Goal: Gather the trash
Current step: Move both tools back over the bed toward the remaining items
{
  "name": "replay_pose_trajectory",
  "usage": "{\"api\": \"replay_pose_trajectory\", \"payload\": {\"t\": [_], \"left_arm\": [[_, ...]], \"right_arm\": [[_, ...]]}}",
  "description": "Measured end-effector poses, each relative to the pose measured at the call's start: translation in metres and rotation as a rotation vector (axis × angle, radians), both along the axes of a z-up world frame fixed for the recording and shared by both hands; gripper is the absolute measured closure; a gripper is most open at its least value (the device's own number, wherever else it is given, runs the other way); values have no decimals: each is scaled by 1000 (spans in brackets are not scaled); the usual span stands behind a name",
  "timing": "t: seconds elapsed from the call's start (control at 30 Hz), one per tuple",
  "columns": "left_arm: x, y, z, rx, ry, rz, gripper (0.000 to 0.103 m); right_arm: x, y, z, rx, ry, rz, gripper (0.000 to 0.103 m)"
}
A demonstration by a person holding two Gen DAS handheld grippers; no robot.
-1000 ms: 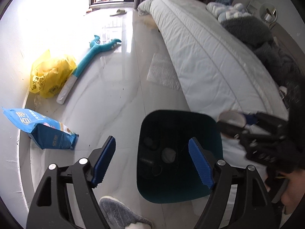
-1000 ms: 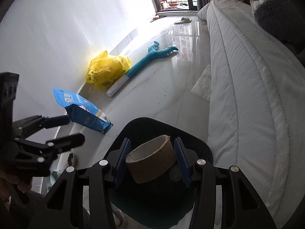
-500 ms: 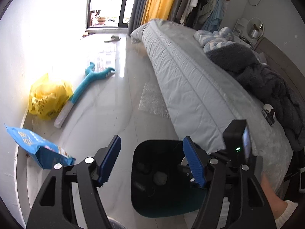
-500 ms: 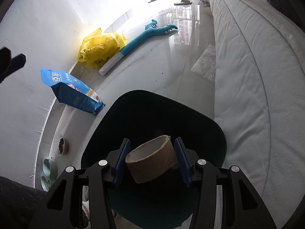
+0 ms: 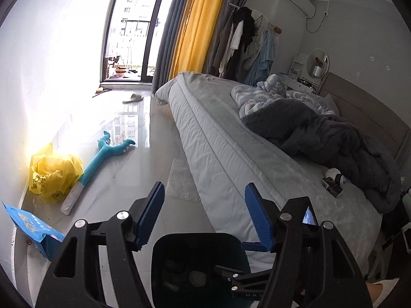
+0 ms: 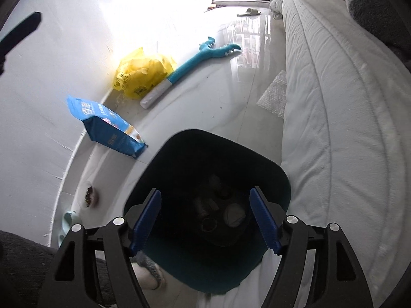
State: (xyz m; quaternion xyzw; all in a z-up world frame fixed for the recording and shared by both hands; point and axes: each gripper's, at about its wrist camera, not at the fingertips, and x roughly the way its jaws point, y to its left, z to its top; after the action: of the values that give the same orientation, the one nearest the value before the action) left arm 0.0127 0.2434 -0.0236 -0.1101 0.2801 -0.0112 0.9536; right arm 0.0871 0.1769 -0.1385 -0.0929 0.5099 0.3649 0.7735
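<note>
Trash first: whatever we can make out sits at the bottom of the dark teal, square-mouthed plastic bin, a few pale round bits in the gloom, too dark to name.

Right gripper hangs nose-down straight over the bin mouth, and its blue ribbed jaws are opening wide with nothing between them. We'd guess that's the drop pose: right over the opening so anything let go lands inside.

Left gripper looks out over the bin's far rim toward the rest of the room. Its jaws are closing but there's a clear gap and nothing in it.

Moving out from the bin: the grey quilted bed runs right alongside it, a sheet of clear bubble wrap lies on the glossy floor beyond the bin at the bed's edge, and toward the wall are a blue printed pouch and a crumpled yellow plastic bag. Those look like likely next pickups.
</note>
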Motion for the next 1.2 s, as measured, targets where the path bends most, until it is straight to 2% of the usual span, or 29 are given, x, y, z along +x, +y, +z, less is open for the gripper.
{"api": "replay_pose_trajectory", "payload": {"t": [0.23, 0.43, 0.6, 1.2], "left_arm": [[7, -28, 11, 17, -53, -13, 35], [11, -60, 22, 45, -101, -31, 35], [19, -89, 27, 39, -131, -65, 34], [64, -167, 18, 36, -98, -171, 21]], "right_arm": [[-10, -22, 30, 50, -72, 18, 24], [-5, -62, 49, 63, -133, -37, 24], [3, -102, 63, 72, -176, -96, 23], [45, -244, 102, 104, -301, -346, 22]]}}
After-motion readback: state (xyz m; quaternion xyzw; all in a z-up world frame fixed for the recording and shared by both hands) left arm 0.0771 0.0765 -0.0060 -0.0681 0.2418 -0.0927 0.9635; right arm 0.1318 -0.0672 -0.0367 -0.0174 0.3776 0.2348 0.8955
